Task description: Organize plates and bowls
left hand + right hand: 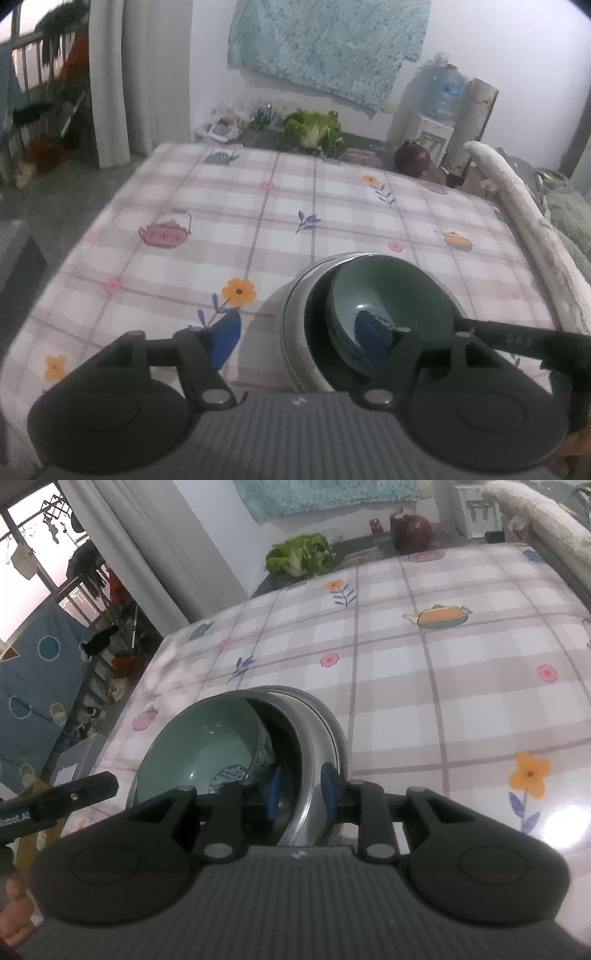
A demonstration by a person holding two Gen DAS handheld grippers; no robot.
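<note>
While blurred, green bowl (391, 295) tilts in steel bowl (295, 332)

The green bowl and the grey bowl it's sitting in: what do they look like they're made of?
Green bowl: probably glazed ceramic; it has a glossy celadon inside with small highlights and a blue-and-white pattern outside. Outer grey bowl: likely stainless steel; it has a thin rolled rim and a brushed silvery wall with soft reflections. Tablecloth: looks like wipe-clean plastic, with a bright glare patch.
</note>
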